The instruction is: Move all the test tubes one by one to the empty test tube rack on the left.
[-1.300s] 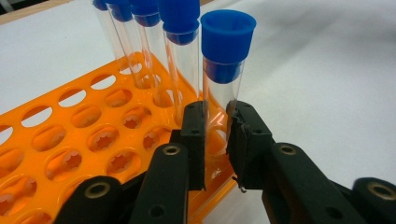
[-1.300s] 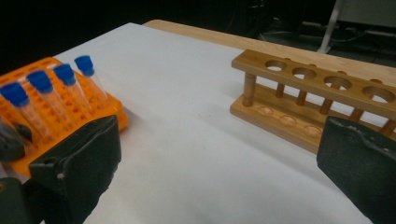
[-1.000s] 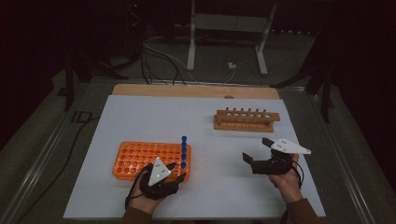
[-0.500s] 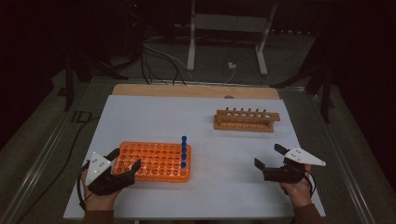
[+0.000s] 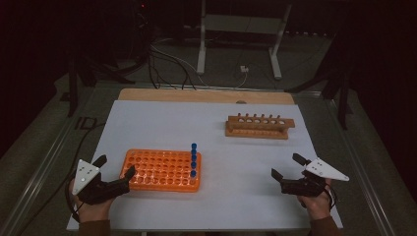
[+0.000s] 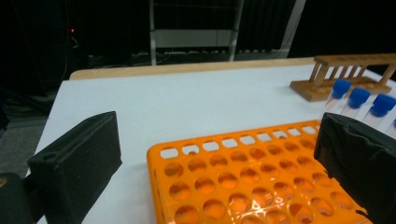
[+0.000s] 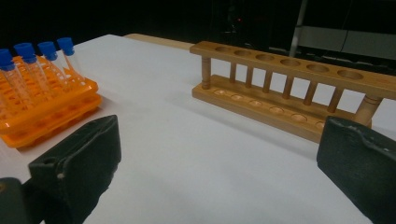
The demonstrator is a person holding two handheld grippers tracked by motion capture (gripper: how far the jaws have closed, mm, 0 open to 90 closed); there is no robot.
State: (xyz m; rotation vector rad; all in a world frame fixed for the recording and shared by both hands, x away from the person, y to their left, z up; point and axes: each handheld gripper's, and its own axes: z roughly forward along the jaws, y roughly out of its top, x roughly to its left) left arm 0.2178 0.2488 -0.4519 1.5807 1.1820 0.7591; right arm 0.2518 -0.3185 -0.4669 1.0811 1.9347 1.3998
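Note:
An orange tube rack (image 5: 157, 169) lies on the white table top at the front left. Several blue-capped tubes (image 5: 193, 160) stand in a row at its right end. My left gripper (image 5: 115, 165) rests at the rack's left end, and its jaws have just been opening; they stand open with nothing gripped. In the left gripper view the rack (image 6: 243, 182) and the tubes (image 6: 358, 100) lie ahead of the left gripper (image 6: 217, 140). My right gripper (image 5: 285, 165) is open at the front right. In its own view the right gripper (image 7: 219, 149) faces the empty wooden rack (image 7: 289, 88).
The wooden rack (image 5: 259, 127) sits at the back right of the white sheet (image 5: 216, 128). A wooden board edge (image 5: 206, 96) runs along the far side. Cables and a metal stand (image 5: 236, 44) lie on the dark floor beyond the table.
My left hand has swung left from the tubes at the rack's right end to its left end, and its jaws have spread. My right hand has drifted right, towards the front edge.

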